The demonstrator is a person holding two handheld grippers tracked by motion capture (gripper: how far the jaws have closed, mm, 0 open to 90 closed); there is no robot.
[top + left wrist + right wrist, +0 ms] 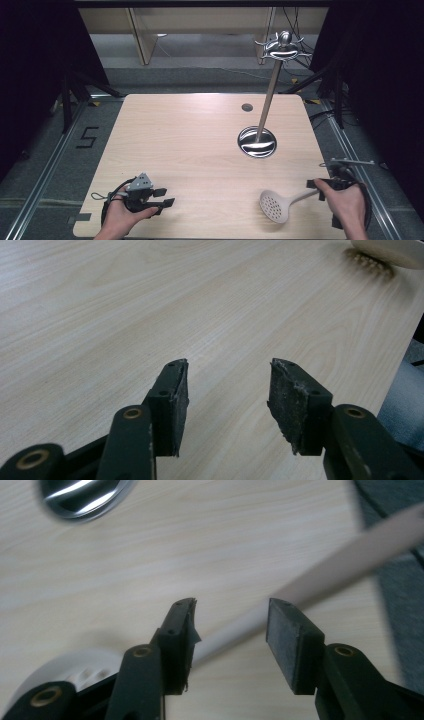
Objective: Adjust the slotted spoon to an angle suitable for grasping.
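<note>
right gripper (230, 617): jaws standing apart, handle of slotted spoon (277, 204) passing between them, pads not pressing | left gripper (230, 385): released, nothing between jaws, resting near front-left table (190, 140) edge | spoon: lying on table front-right, bowl toward centre | metal stand (258, 141): sitting behind spoon, well apart

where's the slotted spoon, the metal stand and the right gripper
slotted spoon (274, 205), high view, on its perforated white bowl
metal stand (257, 142), high view, on its round shiny base
right gripper (230, 630), right gripper view, midway between its open fingertips, spoon handle crossing there
</note>
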